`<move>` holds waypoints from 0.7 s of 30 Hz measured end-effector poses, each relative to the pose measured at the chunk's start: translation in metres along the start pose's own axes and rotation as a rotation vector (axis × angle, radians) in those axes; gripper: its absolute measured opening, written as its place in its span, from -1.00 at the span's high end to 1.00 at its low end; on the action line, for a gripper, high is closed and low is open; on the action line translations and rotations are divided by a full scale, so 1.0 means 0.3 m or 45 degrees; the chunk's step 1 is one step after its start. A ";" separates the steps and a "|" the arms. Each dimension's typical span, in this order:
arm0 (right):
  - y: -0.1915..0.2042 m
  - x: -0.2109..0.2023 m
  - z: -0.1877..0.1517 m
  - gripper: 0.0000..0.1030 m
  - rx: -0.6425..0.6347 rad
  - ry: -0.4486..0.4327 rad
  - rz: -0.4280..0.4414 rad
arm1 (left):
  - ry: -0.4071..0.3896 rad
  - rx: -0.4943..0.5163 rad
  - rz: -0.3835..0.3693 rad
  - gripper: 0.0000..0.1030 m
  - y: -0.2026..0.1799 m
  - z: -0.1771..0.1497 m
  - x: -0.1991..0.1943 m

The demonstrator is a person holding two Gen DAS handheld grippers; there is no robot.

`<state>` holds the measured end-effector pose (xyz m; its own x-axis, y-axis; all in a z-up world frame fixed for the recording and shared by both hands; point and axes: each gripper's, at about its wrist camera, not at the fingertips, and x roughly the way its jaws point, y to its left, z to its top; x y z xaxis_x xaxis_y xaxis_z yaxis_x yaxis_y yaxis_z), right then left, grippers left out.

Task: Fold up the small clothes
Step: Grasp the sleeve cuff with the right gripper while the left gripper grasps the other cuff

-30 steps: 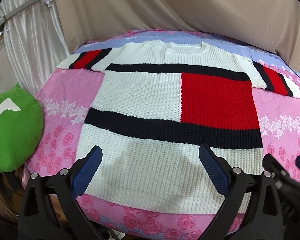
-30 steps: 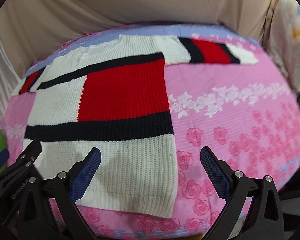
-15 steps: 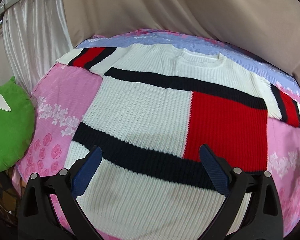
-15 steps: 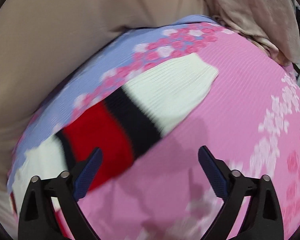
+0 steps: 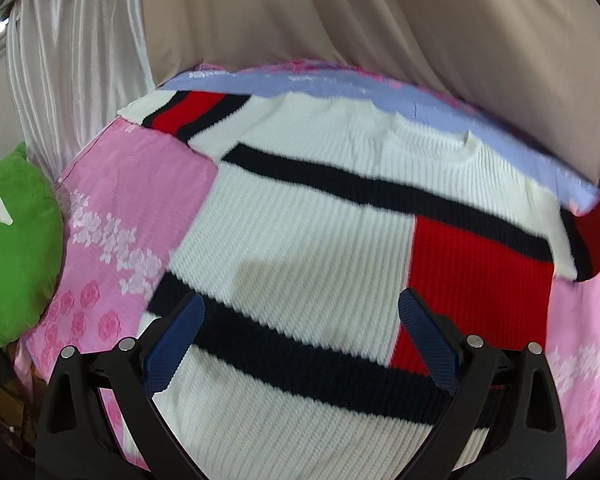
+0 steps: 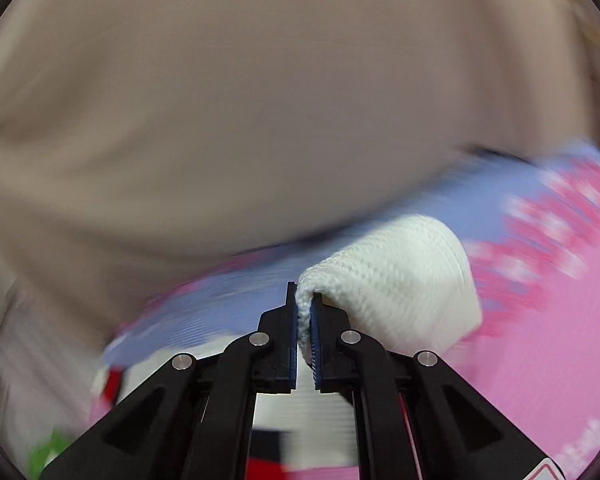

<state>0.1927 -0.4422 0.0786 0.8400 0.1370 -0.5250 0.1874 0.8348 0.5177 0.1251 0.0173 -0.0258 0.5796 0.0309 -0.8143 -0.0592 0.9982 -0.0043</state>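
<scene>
Pink bedsheet (image 5: pixel 132 196) carries the flat sweater (image 5: pixel 300 240); the left gripper (image 5: pixel 300 340) hovers wide open, empty, above it. The right gripper (image 6: pixel 305 332) pinches the cuff (image 6: pixel 400 280); loose knit could slip free.

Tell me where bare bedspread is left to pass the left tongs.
Bare pink bedspread lies between the sweater and the green cushion, under the striped sleeve. Another patch lies at the sweater's right edge. The middle is covered. The left tongs hang open; the right tongs pinch a sleeve cuff.

Left gripper (image 5: pixel 300 334) and right gripper (image 6: pixel 304 330), black angular frames, ribbed blue finger pads (image 5: pixel 176 346), silver screws
</scene>
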 end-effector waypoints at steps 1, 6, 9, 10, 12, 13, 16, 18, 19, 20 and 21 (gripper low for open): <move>0.146 0.025 -0.017 0.82 -0.097 0.033 0.100 | -0.009 -0.014 -0.012 -0.85 0.010 0.015 -0.002; 0.654 0.258 -0.314 0.21 -0.454 0.275 0.330 | -0.028 -0.138 -0.149 -0.90 0.085 0.132 0.008; 0.598 0.313 -0.463 0.19 -0.375 0.357 0.222 | -0.010 -0.184 -0.225 -0.90 0.104 0.199 0.065; 0.541 0.306 -0.490 0.18 -0.304 0.375 0.194 | -0.007 -0.198 -0.239 -0.90 0.107 0.213 0.085; 0.391 0.260 -0.552 0.11 -0.130 0.412 0.096 | 0.007 -0.242 -0.261 -0.90 0.109 0.250 0.153; 0.318 0.239 -0.581 0.11 -0.056 0.433 0.056 | 0.018 -0.266 -0.280 -0.90 0.107 0.269 0.194; 0.174 0.201 -0.632 0.10 0.136 0.487 0.007 | 0.079 -0.375 -0.334 -0.90 0.098 0.325 0.324; 0.128 0.202 -0.629 0.10 0.216 0.490 0.036 | 0.117 -0.475 -0.352 -0.90 0.086 0.365 0.406; 0.115 0.216 -0.627 0.04 0.251 0.491 0.062 | 0.133 -0.518 -0.370 -0.90 0.079 0.378 0.447; 0.105 0.242 -0.619 -0.01 0.288 0.495 0.080 | 0.157 -0.545 -0.352 -0.90 0.070 0.389 0.483; 0.097 0.262 -0.622 -0.05 0.309 0.501 0.076 | 0.180 -0.567 -0.342 -0.89 0.060 0.396 0.527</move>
<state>0.1692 -0.3078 -0.0737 0.6050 0.4120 -0.6814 0.2974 0.6768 0.6734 0.3122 0.0462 -0.0857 0.5084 -0.2607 -0.8207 -0.2808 0.8508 -0.4442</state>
